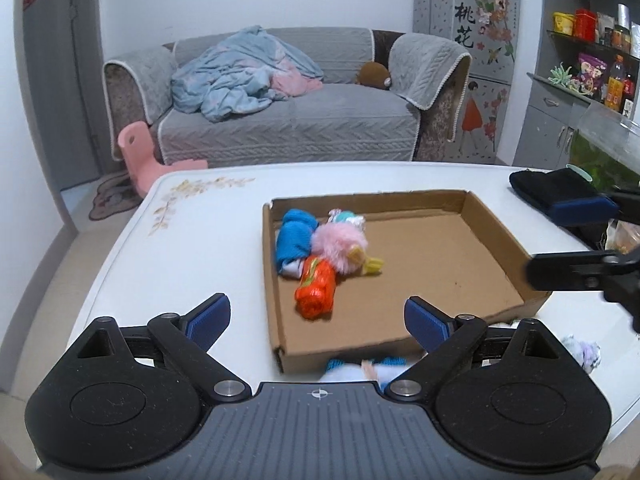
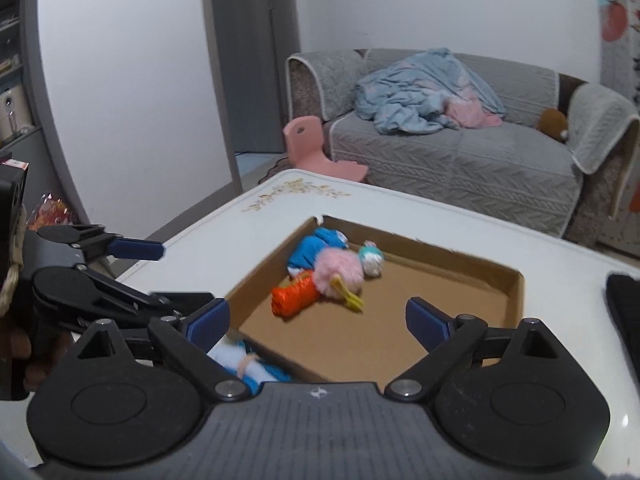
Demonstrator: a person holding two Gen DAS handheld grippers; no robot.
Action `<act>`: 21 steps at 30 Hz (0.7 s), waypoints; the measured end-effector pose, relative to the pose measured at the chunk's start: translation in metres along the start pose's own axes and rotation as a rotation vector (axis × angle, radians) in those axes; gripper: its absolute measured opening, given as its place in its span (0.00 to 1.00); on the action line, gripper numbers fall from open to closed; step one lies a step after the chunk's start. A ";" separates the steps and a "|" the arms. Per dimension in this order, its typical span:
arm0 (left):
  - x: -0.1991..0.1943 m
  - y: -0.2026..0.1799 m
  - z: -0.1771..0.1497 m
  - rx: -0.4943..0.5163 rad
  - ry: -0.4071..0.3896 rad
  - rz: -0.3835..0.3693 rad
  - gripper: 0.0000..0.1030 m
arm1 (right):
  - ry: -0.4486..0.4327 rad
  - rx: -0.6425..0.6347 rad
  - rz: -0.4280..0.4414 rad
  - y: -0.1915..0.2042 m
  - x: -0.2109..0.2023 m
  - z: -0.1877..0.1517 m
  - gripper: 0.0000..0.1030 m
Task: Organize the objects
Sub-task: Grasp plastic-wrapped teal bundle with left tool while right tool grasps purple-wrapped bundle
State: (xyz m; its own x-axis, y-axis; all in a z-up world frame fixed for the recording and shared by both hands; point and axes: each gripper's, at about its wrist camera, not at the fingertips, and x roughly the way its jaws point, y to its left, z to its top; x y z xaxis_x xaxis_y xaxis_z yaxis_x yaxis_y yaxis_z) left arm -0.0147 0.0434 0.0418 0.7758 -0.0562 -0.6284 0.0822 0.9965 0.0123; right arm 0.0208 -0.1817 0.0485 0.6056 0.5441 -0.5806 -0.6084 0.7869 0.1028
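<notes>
A: As we look thru the left wrist cam, our left gripper (image 1: pixel 318 322) is spread wide w/ nothing between its blue pads (image 1: pixel 210 316). It hangs over the near-left corner of the cardboard tray (image 1: pixel 496 236) on the white tabletop (image 1: pixel 192 248).

B: Contents? We see a blue sock roll (image 1: pixel 294 242), a pink fluffy toy (image 1: pixel 340 244) w/ yellow bits, an orange-red roll (image 1: pixel 316 290) and a small teal-white ball (image 1: pixel 346 216), all bunched at the tray's left end, touching each other.

A: Yep. Outside the tray, just beside its near wall, lies a doll in blue (image 1: pixel 368 368), partly hidden by our gripper body. Right gripper (image 1: pixel 568 240) pokes in from the right edge, released too, empty. A dark cloth (image 1: pixel 548 184) sits behind it.

B: Right wrist cam next. Our right gripper (image 2: pixel 318 322) is wide apart, nothing held, above the tray's near side.

A: Same bunch of items sits at the tray's far-left corner. Doll in blue sits outside, against the near-left wall, under the left pad.

B: Left gripper shows at left, released. Grey sofa (image 2: pixel 460 160) w/ a blue blanket (image 2: pixel 424 92) behind.
</notes>
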 end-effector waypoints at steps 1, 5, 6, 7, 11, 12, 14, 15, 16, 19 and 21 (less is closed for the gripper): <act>-0.003 0.001 -0.004 -0.004 -0.002 0.006 0.93 | -0.008 0.005 -0.009 -0.002 -0.005 -0.007 0.91; -0.011 0.010 -0.030 -0.038 -0.005 0.040 0.93 | -0.042 0.025 -0.059 -0.014 -0.029 -0.040 0.93; -0.012 0.010 -0.039 -0.047 -0.004 0.046 0.93 | -0.055 0.037 -0.066 -0.018 -0.037 -0.050 0.95; -0.014 0.011 -0.046 -0.051 -0.003 0.051 0.93 | -0.073 0.051 -0.076 -0.022 -0.043 -0.062 0.95; -0.018 0.004 -0.083 -0.036 -0.025 0.070 0.93 | -0.199 0.019 -0.132 -0.028 -0.069 -0.113 0.99; -0.016 0.000 -0.092 -0.030 -0.019 0.078 0.93 | -0.215 -0.005 -0.144 -0.028 -0.072 -0.125 0.99; -0.008 -0.008 -0.105 -0.018 0.001 0.065 0.93 | -0.214 0.009 -0.157 -0.030 -0.070 -0.144 0.99; -0.004 -0.012 -0.109 -0.010 0.012 0.058 0.93 | -0.202 0.021 -0.144 -0.031 -0.067 -0.151 0.97; -0.001 -0.016 -0.115 -0.004 0.020 0.054 0.93 | -0.188 0.031 -0.135 -0.032 -0.063 -0.158 0.94; -0.002 -0.024 -0.120 -0.008 0.024 0.021 0.93 | -0.154 0.048 -0.177 -0.038 -0.055 -0.168 0.90; -0.008 -0.027 -0.122 -0.009 0.009 -0.002 0.93 | -0.185 0.101 -0.186 -0.051 -0.061 -0.173 0.90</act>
State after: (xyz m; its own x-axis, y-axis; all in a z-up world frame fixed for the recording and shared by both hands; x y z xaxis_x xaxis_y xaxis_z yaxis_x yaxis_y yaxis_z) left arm -0.0991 0.0243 -0.0484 0.7697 -0.0579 -0.6358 0.0779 0.9970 0.0036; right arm -0.0744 -0.3053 -0.0608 0.7910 0.4244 -0.4407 -0.4298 0.8981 0.0936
